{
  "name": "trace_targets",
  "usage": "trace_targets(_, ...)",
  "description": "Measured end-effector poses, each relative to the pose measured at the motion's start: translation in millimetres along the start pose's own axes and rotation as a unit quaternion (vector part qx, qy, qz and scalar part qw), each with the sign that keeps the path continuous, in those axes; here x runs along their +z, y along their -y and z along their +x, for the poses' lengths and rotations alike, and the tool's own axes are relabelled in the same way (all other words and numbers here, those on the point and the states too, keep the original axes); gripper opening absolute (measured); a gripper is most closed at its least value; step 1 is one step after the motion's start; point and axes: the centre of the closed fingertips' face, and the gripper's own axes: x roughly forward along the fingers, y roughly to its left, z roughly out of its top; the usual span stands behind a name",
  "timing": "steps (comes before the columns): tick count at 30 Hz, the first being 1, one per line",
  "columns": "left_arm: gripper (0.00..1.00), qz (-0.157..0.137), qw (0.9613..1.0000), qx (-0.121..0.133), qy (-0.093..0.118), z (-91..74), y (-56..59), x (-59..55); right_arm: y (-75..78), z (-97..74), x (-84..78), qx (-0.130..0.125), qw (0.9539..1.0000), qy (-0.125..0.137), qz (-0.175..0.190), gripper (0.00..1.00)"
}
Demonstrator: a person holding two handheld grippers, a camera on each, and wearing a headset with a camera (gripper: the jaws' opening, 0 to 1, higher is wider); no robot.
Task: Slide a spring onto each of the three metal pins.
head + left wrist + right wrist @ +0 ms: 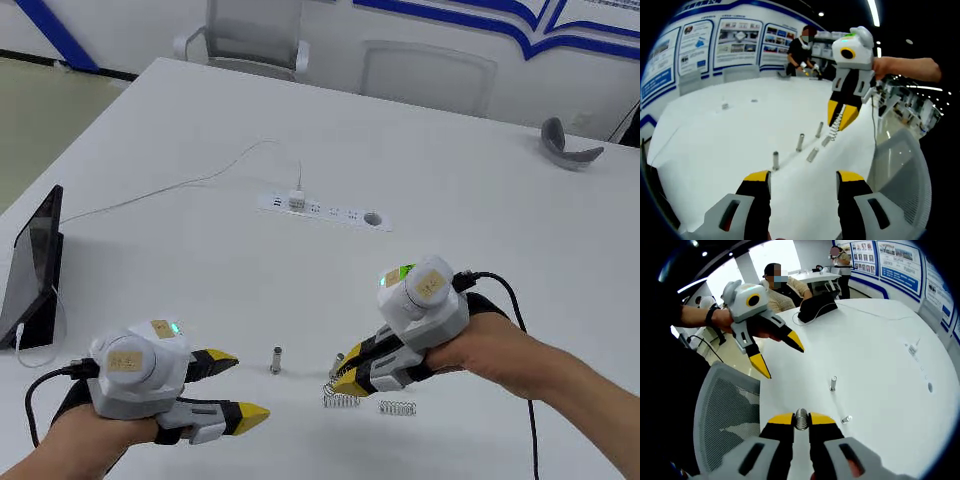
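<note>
Right gripper view: the right gripper (801,421) clamps a spring (801,416) near the upright pin (833,383), the left gripper (782,360) gaping empty beyond it; threading seems in hand, requiring coil-to-tip alignment.

The left grey tongs with yellow tips (238,388) are held low and level in the left hand (95,432), jaws spread wide apart, tips pointing across at the other pair. The right grey tongs with yellow tips (345,382) slant down and to the left, jaws pinched together on a small coiled metal spring (800,418). The right hand (492,350) wraps their rear, and its bare forearm (590,405) runs back to the right. The two pairs are apart, tips facing each other.
</note>
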Motion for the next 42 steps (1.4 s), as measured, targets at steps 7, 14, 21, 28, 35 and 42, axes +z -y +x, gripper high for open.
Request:
trace_targets(7,0.60,-0.017,0.9996,0.024,0.003,-7.3,-13.4,-6.4,10.9,10.7,7.3,-0.006,0.9999,-0.012,-0.010,0.12)
trace_targets(14,0.63,-0.026,0.9989,0.038,0.003,-14.8,-22.3,-12.9,24.2,22.4,14.3,-0.013,0.9994,-0.026,-0.021,0.12)
trace_targets(21,0.65,-0.041,0.9979,0.048,0.008,-21.6,-26.4,-18.6,36.2,34.9,21.7,-0.015,0.9988,-0.034,-0.033,0.12)
trace_targets(28,0.66,-0.056,0.9967,0.059,0.008,-29.2,-29.0,-26.2,46.9,46.0,27.6,-0.015,0.9981,-0.042,-0.044,0.12)
trace_targets(35,0.67,-0.061,0.9960,0.066,0.007,-34.3,-31.5,-29.9,56.3,55.7,32.1,-0.020,0.9969,-0.050,-0.058,0.12)
trace_targets(42,0.67,-0.066,0.9954,0.070,0.008,-37.9,-35.1,-30.3,61.8,63.5,37.2,-0.019,0.9965,-0.051,-0.063,0.12)
